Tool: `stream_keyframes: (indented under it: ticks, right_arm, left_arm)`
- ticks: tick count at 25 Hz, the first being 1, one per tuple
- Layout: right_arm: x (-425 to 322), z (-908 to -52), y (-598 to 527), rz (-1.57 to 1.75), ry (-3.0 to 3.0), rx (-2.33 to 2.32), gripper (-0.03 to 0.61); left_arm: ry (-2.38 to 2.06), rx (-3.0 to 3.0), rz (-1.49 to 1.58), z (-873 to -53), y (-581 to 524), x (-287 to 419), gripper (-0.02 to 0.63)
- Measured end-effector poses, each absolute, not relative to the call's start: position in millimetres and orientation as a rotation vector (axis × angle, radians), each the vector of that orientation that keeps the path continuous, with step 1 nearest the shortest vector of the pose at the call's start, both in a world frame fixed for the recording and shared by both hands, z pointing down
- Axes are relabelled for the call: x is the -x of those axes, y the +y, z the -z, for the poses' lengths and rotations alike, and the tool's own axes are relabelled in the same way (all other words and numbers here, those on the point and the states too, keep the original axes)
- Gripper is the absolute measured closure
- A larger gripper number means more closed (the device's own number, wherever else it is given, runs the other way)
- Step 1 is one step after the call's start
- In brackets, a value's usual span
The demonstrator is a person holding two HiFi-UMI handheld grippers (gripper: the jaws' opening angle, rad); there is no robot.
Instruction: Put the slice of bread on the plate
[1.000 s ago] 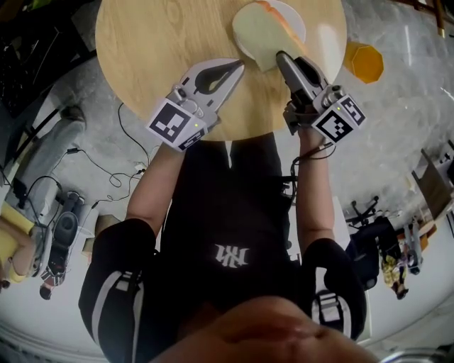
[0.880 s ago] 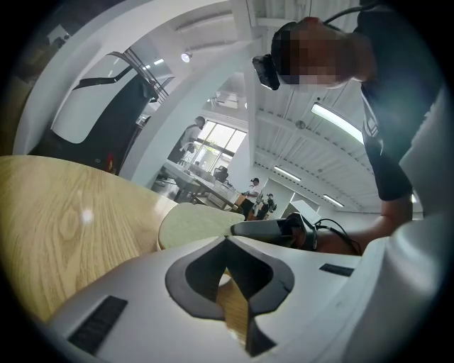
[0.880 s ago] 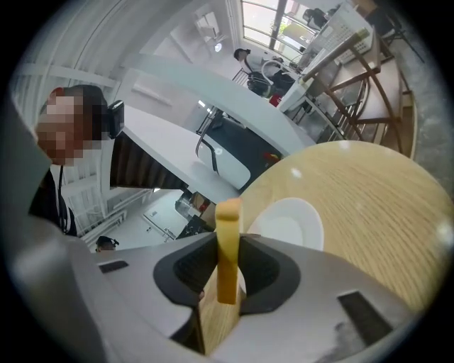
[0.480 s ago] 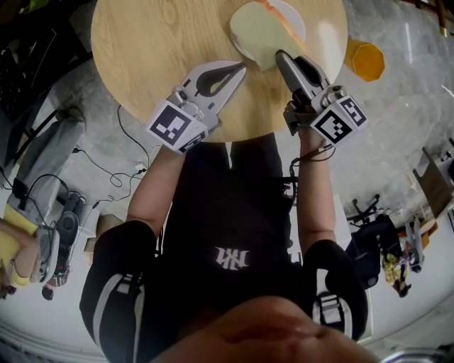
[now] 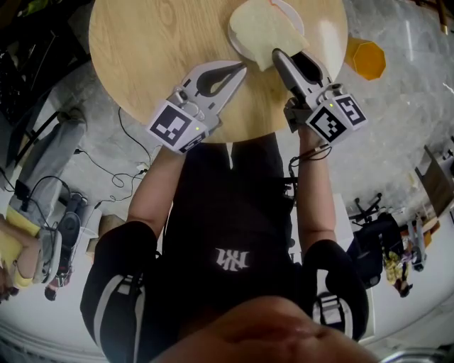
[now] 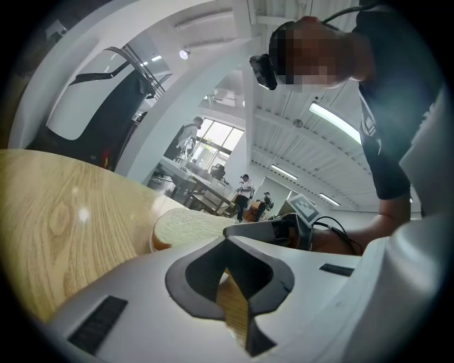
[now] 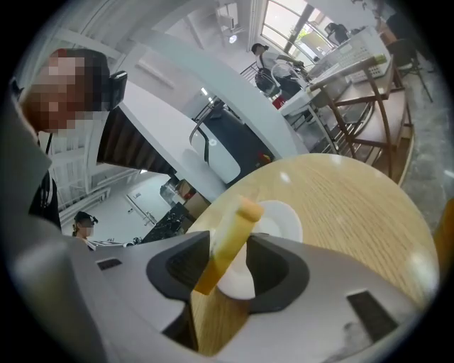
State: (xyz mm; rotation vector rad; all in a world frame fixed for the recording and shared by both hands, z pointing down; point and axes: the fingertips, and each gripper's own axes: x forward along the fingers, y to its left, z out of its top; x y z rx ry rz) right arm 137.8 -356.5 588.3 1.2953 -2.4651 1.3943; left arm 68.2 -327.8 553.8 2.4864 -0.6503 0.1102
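Note:
A pale slice of bread (image 5: pixel 264 27) with a tan crust lies over the white plate (image 5: pixel 295 13) at the table's far edge. Its near corner sits between the jaws of my right gripper (image 5: pixel 278 54). In the right gripper view the bread (image 7: pixel 228 237) stands edge-on, leaning on the left jaw with a gap to the right one. These jaws have just been opening, so they are open around the slice. My left gripper (image 5: pixel 241 67) hovers shut and empty over the wood, left of the plate.
The round wooden table (image 5: pixel 163 42) has bare wood to the left of the plate. An orange hexagonal object (image 5: pixel 366 61) sits on the floor off the table's right edge. Cables and gear lie on the floor at the left.
The right gripper's jaws have spread a little around the bread's corner and the gripper has rolled slightly. The slice has settled flatter over the plate. The left gripper has stayed put.

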Motion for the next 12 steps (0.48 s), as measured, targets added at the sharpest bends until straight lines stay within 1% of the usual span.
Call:
stream_keyframes:
  ticks: [4, 12]
  right_arm:
    - [-139.1, -592.7, -355.6, -1.294, -2.421, -1.304, 0.410]
    - [-140.2, -598.0, -356.4, -1.187, -2.359, -1.351, 0.333]
  left_arm:
    - [-0.646, -2.489, -0.114, -554.3, -327.7, -69.3, 0.603]
    - [-0.630, -2.476, -0.121, -559.1, -324.1, -70.4, 0.603]
